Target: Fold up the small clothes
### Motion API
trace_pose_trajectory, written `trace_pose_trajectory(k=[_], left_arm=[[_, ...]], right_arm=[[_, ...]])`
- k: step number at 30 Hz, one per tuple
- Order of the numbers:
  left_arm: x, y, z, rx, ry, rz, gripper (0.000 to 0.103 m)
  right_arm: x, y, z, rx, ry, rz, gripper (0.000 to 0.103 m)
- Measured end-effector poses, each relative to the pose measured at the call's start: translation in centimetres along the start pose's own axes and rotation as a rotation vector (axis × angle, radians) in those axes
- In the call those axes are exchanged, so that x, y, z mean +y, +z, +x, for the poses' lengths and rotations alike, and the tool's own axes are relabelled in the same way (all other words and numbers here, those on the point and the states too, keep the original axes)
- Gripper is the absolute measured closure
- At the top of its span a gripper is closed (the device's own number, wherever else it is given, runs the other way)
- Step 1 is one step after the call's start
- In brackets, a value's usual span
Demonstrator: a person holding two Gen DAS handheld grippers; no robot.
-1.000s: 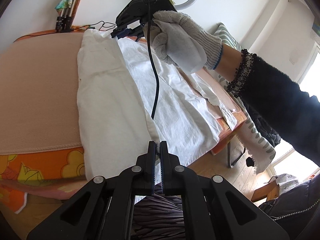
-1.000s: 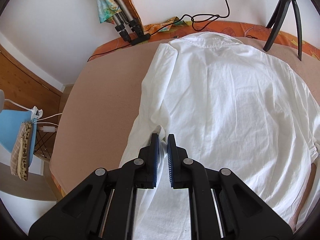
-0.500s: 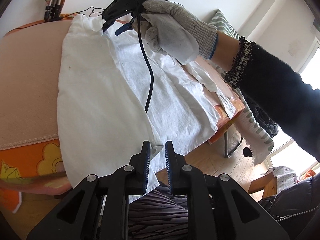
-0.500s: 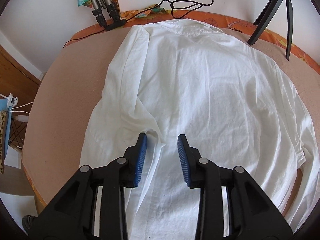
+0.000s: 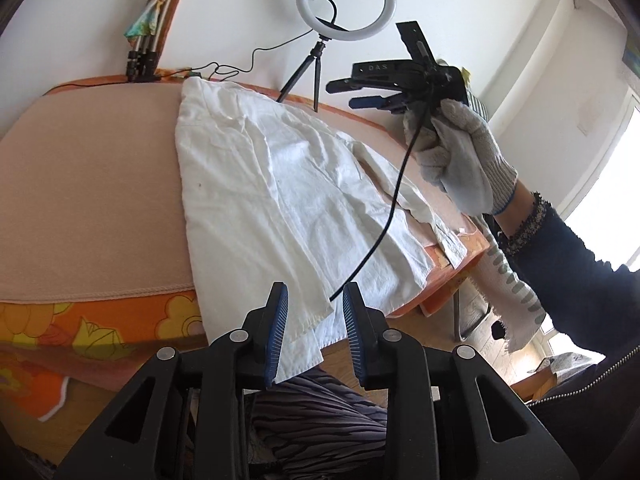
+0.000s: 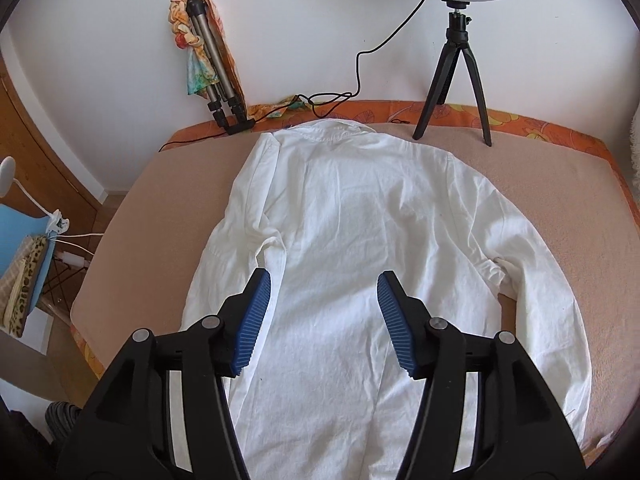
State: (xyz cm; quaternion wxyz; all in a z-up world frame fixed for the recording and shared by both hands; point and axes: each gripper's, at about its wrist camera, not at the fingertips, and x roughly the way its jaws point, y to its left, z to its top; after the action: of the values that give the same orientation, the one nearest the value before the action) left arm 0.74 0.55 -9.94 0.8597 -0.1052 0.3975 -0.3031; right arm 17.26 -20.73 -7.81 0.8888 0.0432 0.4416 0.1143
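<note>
A white shirt [image 6: 360, 240] lies back up on the peach-covered table [image 6: 560, 184], collar at the far end. Its left side [image 6: 240, 248] is folded in over the body. In the right wrist view my right gripper [image 6: 324, 284] hovers above the shirt's middle, jaws wide and still opening, nothing between the pads. A gloved hand [image 5: 460, 160] holds this right gripper [image 5: 344, 95] up over the table's far right in the left wrist view. My left gripper [image 5: 314, 312] sits by the shirt's near hem [image 5: 308, 320], jaws opening; the hem corner shows in the gap, but the pads do not press it.
A ring light on a small tripod [image 6: 460, 60] stands behind the collar, its cable [image 6: 332, 100] trailing along the table's back edge. A folded tripod wrapped in colourful cloth [image 6: 212, 76] leans on the wall. A blue chair [image 6: 20, 240] stands left; a patterned cloth [image 5: 508, 280] hangs right.
Both grippers were shut on the shirt's cloth and have opened and let it go. The right gripper rose and pulled away to the right; the left lifted a little.
</note>
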Motion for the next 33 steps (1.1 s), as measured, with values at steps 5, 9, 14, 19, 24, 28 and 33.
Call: trace_pose_trajectory(k=[5, 9, 14, 19, 24, 28, 33], left_arm=[[-0.3, 1.1, -0.4, -0.044, 0.025, 0.02, 0.076], [-1.1, 2.0, 0.2, -0.062, 0.011, 0.043, 0.076], [-2.5, 2.8, 1.5, -0.066, -0.014, 0.075, 0.076], [-3.9, 3.5, 3.3, -0.059, -0.041, 0.093, 0.076], [-4.9, 4.1, 5.4, -0.035, -0.065, 0.105, 0.067], [-5.8, 4.5, 7.1, -0.01, -0.072, 0.124, 0.067], [-6.9, 5.1, 9.0, 0.016, -0.078, 0.14, 0.067]], right_arm=[[-3.6, -3.6, -5.1, -0.071, -0.026, 0.07, 0.04], [-7.8, -6.9, -8.5, -0.11, -0.098, 0.153, 0.04], [-14.4, -11.1, -12.1, -0.118, -0.183, 0.267, 0.04], [-20.3, -15.1, -14.4, -0.113, -0.267, 0.357, 0.04], [-25.7, -19.1, -15.5, -0.096, -0.311, 0.458, 0.04], [-29.0, -22.4, -14.9, -0.06, -0.312, 0.534, 0.04], [-30.9, -25.6, -14.1, -0.041, -0.248, 0.62, 0.04]])
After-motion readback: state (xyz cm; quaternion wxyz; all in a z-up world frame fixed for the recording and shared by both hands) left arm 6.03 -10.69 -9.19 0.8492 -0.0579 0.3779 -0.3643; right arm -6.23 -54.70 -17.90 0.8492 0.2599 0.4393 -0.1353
